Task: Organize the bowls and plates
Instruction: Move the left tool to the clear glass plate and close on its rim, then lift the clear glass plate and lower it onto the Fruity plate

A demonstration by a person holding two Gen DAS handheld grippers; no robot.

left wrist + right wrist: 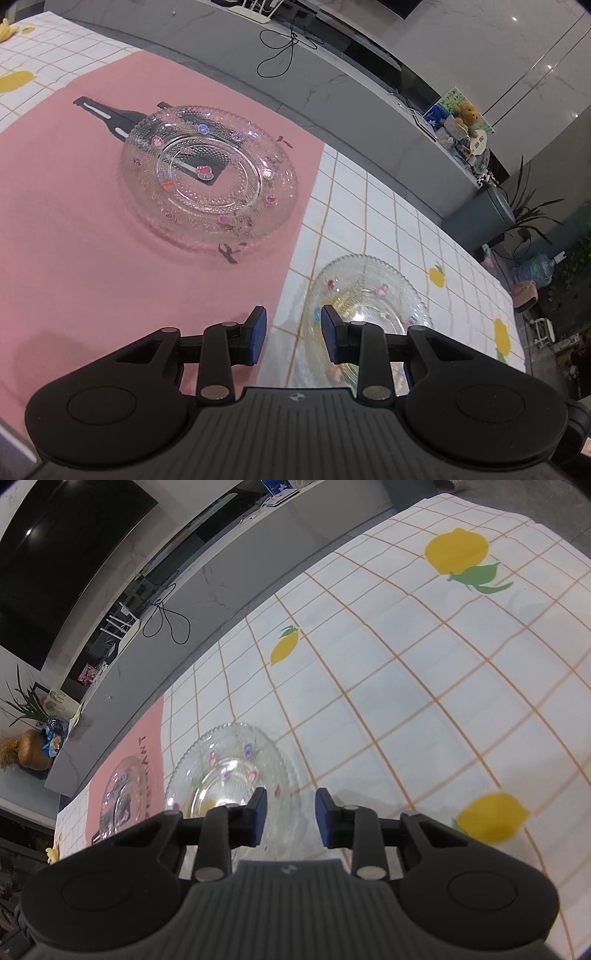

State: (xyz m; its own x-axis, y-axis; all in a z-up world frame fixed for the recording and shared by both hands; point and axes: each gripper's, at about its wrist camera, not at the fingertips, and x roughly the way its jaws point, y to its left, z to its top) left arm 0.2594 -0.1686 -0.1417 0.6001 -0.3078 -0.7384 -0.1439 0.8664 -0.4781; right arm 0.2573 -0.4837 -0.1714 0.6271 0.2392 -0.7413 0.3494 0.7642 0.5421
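A clear glass plate with small coloured decorations sits on a pink placemat. A second, similar glass plate sits on the lemon-print tablecloth to its right. My left gripper is open and empty, hovering above the mat's edge beside the second plate's left rim. In the right wrist view the second plate lies just ahead of my right gripper, which is open and empty above the plate's right rim. The first plate and the mat show at the left.
The white checked tablecloth with yellow lemons covers the table. A grey ledge with a black cable runs along the far edge. A shelf with toys and a plant stand beyond the table at the right.
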